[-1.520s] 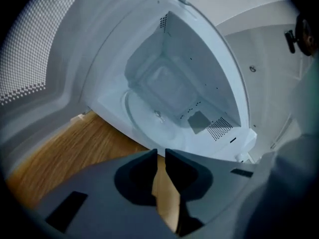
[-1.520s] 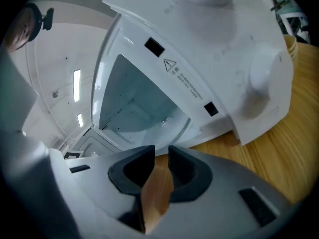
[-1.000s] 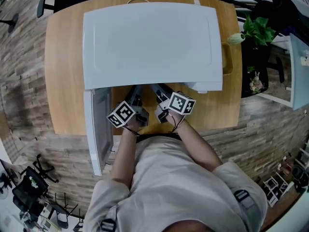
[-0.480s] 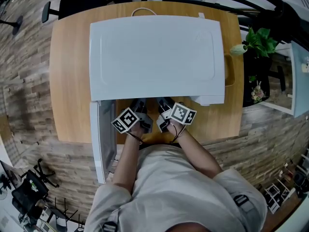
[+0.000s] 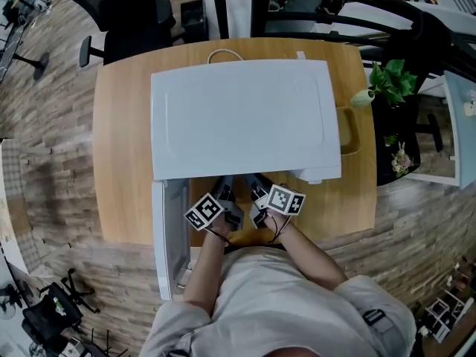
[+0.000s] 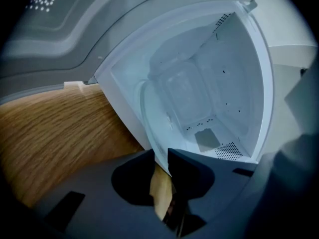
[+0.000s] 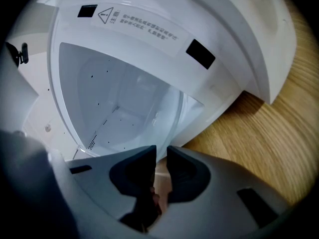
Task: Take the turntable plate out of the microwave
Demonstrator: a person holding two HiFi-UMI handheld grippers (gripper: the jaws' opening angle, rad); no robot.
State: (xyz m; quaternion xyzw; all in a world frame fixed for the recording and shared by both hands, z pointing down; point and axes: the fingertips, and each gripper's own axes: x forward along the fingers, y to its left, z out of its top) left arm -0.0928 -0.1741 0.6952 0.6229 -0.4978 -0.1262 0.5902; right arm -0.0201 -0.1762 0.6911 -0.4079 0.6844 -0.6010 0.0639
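The white microwave [image 5: 245, 117] stands on a wooden table [image 5: 123, 162] with its door [image 5: 169, 236] swung open to the left. Both grippers reach into its opening side by side. In the left gripper view the clear glass turntable plate [image 6: 147, 108] runs edge-on from the cavity into my left gripper [image 6: 159, 156], whose jaws are closing on its rim. In the right gripper view the plate's rim [image 7: 172, 114] likewise passes between the closing jaws of my right gripper [image 7: 160, 153]. In the head view the left gripper [image 5: 227, 193] and right gripper [image 5: 256, 190] have their tips hidden under the microwave's top edge.
A potted plant [image 5: 390, 80] stands off the table's right side. A black office chair [image 5: 123, 21] is behind the table at the upper left. Bare wood lies beside the microwave on both sides.
The head view has shifted, so the microwave sits lower and further right in the picture. Both grippers stay side by side at the microwave's opening.
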